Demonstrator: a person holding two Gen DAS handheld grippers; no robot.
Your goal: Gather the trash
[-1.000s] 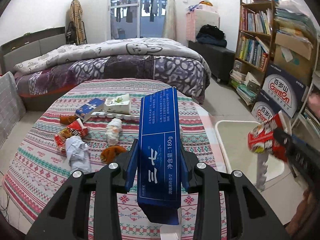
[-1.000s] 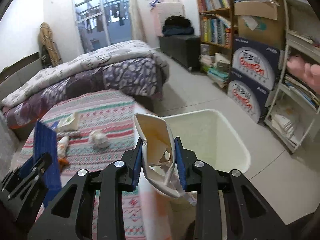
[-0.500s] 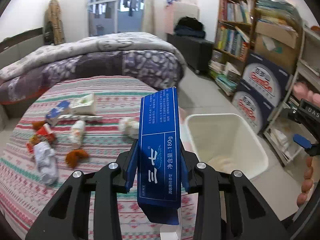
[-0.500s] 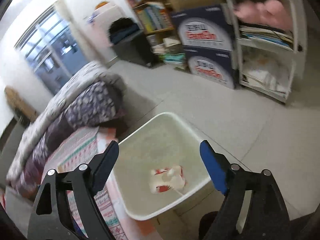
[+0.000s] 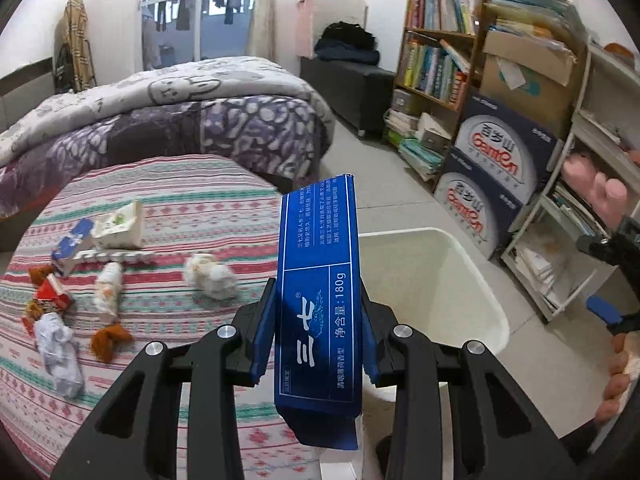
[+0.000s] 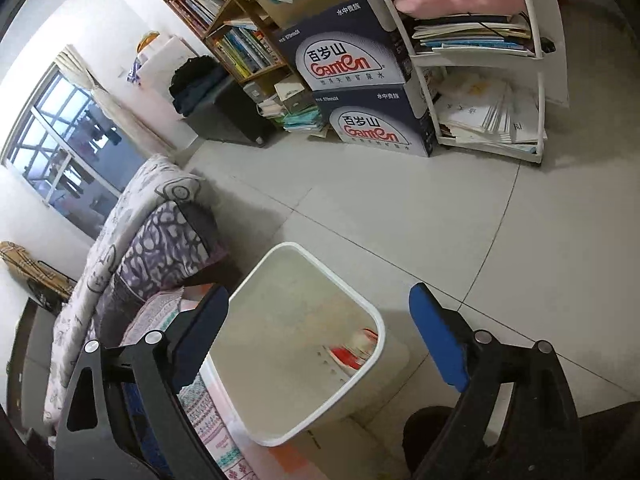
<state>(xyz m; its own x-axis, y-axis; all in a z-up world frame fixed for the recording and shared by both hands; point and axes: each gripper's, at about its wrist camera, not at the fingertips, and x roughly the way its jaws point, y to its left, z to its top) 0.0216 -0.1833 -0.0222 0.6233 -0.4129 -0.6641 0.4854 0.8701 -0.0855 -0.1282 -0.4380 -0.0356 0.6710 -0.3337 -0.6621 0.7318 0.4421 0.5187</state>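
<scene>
- Left gripper (image 5: 318,334) clamped on a blue toothpaste box (image 5: 318,292), the box upright between the blue pads and sticking out above and below them
- Held over the near edge of the striped tablecloth (image 5: 168,200), with the white bin (image 5: 472,276) just behind and to the right of the box
- Printed on the box: two large white Chinese characters and "180g" running up its length; small print on the upper half too fine to read
- Right gripper (image 6: 320,334) spread wide with nothing between its pads, having just been opening, poised above the bin (image 6: 376,328)
- Red and white wrapper (image 6: 354,350) lying inside the bin against its right wall, well below the open jaws
- More trash left on the tablecloth: crumpled white paper (image 5: 210,276), a white carton (image 5: 118,226), a small blue and white box (image 5: 72,242), a red packet (image 5: 52,296), a white wad (image 5: 58,350), a brown scrap (image 5: 108,338)
- Two dark blue cartons (image 6: 360,88) stacked beside the bookshelf (image 6: 224,28), each marked "Ganten" in red with Chinese characters above
- Right gripper's blue pad also seen at the far right of the left view, beside the person's fingers
</scene>
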